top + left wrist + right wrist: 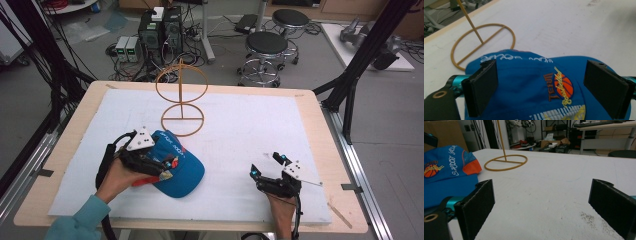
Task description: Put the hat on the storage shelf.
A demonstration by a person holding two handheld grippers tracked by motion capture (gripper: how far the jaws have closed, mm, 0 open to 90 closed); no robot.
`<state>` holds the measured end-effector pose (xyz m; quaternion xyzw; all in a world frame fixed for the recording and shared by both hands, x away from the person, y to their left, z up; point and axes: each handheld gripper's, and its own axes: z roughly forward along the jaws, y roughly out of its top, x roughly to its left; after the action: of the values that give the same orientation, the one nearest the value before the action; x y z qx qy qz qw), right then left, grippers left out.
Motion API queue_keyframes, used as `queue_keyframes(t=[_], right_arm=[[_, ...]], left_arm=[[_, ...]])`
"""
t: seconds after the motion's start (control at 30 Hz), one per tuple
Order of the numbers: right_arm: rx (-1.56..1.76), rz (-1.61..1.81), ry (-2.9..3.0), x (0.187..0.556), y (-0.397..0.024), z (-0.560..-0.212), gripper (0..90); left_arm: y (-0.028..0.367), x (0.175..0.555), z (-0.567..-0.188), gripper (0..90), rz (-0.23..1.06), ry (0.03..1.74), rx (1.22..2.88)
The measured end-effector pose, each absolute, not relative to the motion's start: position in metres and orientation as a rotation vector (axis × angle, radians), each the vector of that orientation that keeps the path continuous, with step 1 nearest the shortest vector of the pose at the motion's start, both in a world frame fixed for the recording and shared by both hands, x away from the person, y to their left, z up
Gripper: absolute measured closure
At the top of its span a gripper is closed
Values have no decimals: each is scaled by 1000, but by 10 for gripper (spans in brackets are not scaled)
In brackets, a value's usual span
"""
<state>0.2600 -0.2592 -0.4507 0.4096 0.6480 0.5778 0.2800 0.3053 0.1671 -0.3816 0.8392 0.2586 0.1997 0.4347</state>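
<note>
The high view looks forward and down over the white-covered wooden table (240, 120). Each gripper view sits low and close, sharing the blue basketball cap (529, 75) and thin wooden hoop stand (506, 161).

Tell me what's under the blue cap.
The blue cap lies on the white mat, which shows all around it. Whatever sits beneath its crown is covered. The left gripper hovers over it, jaws open either side of the basketball logo.
</note>
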Motion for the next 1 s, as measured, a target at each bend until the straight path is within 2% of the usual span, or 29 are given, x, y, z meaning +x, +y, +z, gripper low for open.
queue_keyframes(t=[0.2,0.5,0.67,0.93,1.0], right_arm=[[1100,1550,1738,260,-259,-451,56],[1097,1550,1739,260,-259,-451,56],[1101,1551,1738,260,-259,-451,56],[1103,1552,1739,260,-259,-451,56],[1103,1554,1740,260,-260,-451,56]], left_arm=[[167,303,-388,128,488,642,2116],[175,305,-403,127,451,726,2134],[172,310,-409,127,388,764,2157],[172,315,-416,228,271,826,2172],[171,315,-416,223,266,825,2175]])
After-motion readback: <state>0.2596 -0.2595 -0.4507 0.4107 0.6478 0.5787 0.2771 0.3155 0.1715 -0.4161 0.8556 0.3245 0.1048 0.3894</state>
